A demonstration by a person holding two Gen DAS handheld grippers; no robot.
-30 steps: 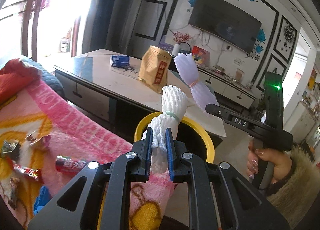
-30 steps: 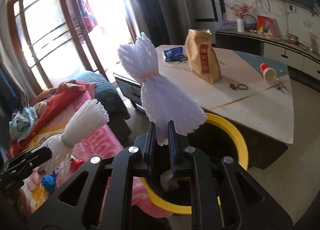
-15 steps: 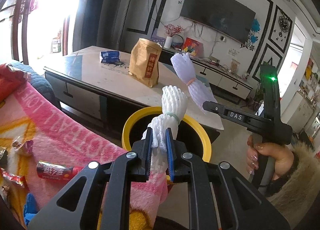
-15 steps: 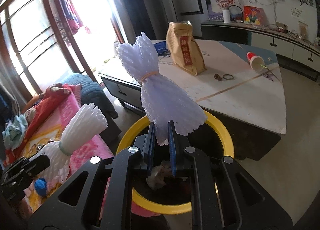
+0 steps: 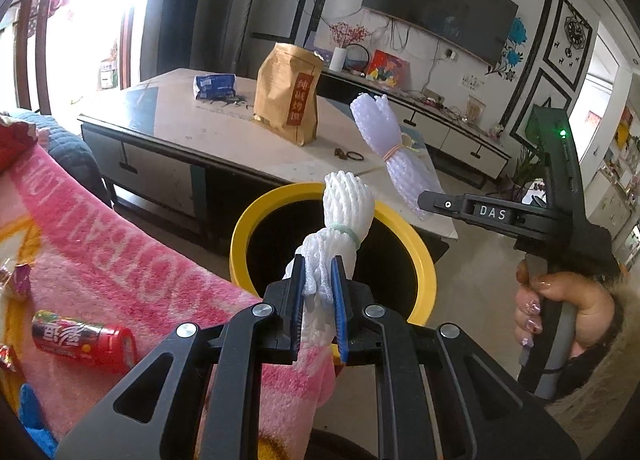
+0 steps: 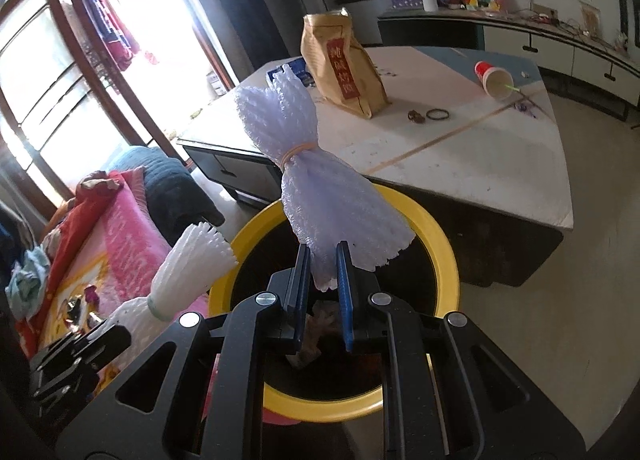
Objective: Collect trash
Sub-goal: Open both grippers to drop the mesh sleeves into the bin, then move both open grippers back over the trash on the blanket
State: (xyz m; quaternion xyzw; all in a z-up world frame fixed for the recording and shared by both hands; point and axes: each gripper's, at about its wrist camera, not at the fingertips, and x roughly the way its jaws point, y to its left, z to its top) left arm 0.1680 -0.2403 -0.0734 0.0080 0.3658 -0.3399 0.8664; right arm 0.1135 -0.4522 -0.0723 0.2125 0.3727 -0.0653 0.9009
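White foam net bundle (image 5: 344,219) pinched in left claw (image 5: 318,300), lilac foam net bundle (image 6: 320,195) in right claw (image 6: 323,292); both held over the yellow-rimmed bin (image 6: 440,244), near the worktop (image 6: 480,147), presumably for dropping in.

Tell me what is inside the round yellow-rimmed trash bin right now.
In the right wrist view, the yellow-rimmed trash bin holds some crumpled pale trash near the bottom. The right gripper and its lilac foam net bundle cover much of the dark interior.
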